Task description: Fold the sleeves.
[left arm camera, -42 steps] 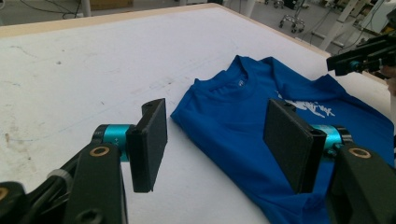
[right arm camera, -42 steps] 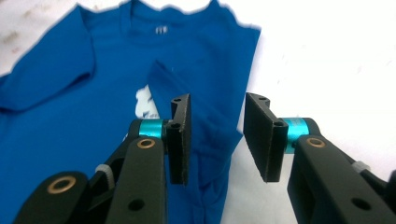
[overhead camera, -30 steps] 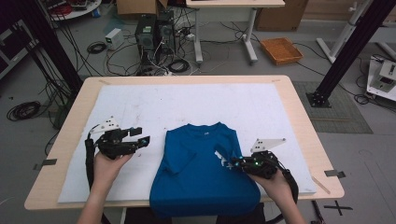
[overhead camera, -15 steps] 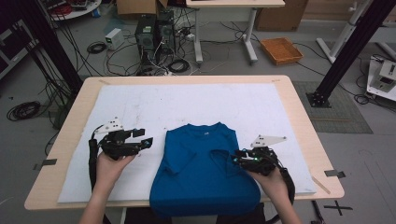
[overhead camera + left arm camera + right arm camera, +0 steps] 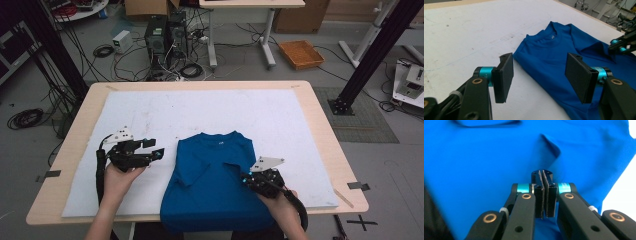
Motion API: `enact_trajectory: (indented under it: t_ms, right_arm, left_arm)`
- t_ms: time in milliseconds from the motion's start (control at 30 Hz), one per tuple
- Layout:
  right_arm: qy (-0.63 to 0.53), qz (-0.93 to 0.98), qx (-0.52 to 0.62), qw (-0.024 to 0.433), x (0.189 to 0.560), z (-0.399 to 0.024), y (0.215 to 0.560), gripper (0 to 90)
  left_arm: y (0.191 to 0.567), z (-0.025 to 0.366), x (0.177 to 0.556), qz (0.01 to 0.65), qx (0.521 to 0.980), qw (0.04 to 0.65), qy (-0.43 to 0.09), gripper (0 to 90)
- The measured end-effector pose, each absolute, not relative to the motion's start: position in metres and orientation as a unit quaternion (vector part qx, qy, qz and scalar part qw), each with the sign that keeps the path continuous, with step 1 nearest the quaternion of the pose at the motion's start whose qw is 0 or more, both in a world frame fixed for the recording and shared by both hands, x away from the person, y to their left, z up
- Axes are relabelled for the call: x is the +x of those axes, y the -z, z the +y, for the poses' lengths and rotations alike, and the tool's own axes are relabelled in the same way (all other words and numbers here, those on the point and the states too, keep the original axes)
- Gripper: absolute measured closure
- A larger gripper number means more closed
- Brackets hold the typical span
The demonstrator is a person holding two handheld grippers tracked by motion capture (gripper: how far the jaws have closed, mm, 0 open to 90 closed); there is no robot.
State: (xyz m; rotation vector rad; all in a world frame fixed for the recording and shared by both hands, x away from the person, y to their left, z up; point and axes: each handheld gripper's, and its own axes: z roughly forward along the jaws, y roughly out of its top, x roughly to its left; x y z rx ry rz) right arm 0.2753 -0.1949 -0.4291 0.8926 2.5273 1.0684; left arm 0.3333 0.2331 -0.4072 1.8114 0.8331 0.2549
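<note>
Blue cotton T-shirt (image 5: pixel 215 185) lies flat on the white padded mat (image 5: pixel 150 115) that covers the light wooden table (image 5: pixel 320 125), at about 6 o'clock on the mat, collar towards 12 o'clock and hem hanging just over the near edge. Its right sleeve is folded inward across the chest, the fold showing as a raised flap (image 5: pixel 551 147) in the right gripper view.

The right hand-held gripper (image 5: pixel 246 178) sits at about 4 o'clock of the shirt, low over the folded sleeve. Its jaws have just been closing and now stand pressed together, pad against pad (image 5: pixel 544 192); whether any cloth is pinched between them I cannot tell, since the tips point down into the fabric.

The left hand-held gripper (image 5: pixel 159 150) hovers over the bare mat at about 9 o'clock of the shirt, just beside its left edge, pointing towards it. Its jaws stand wide apart with nothing between them (image 5: pixel 537 75); past them lie the shirt's collar (image 5: pixel 544 40) and left shoulder.
</note>
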Motion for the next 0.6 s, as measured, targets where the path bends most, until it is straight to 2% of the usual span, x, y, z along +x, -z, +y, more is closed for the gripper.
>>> enact_trajectory:
  t_ms: [133, 233, 400, 467, 500, 600]
  right_arm:
    - [-0.366, 0.886, 0.268, 0.091, 0.275, -0.198, 0.427, 85.2]
    - [-0.358, 0.896, 0.256, 0.067, 0.278, -0.201, 0.429, 76.6]
    - [-0.384, 0.869, 0.294, 0.101, 0.283, -0.212, 0.419, 62.5]
    - [-0.393, 0.858, 0.311, 0.109, 0.285, -0.215, 0.417, 60.4]
    - [-0.412, 0.835, 0.345, 0.118, 0.294, -0.223, 0.415, 55.1]
    - [-0.438, 0.797, 0.394, 0.131, 0.309, -0.236, 0.410, 49.7]
  left_arm:
    - [0.407, 0.233, 0.334, 0.351, 0.760, 0.537, -0.106, 39.9]
    - [0.408, 0.232, 0.333, 0.348, 0.762, 0.536, -0.105, 39.9]
    - [0.408, 0.230, 0.334, 0.348, 0.762, 0.535, -0.107, 39.2]
    - [0.408, 0.229, 0.334, 0.348, 0.762, 0.535, -0.110, 39.1]
    - [0.408, 0.228, 0.333, 0.349, 0.762, 0.534, -0.112, 39.1]
    - [0.409, 0.224, 0.335, 0.348, 0.763, 0.532, -0.119, 39.1]
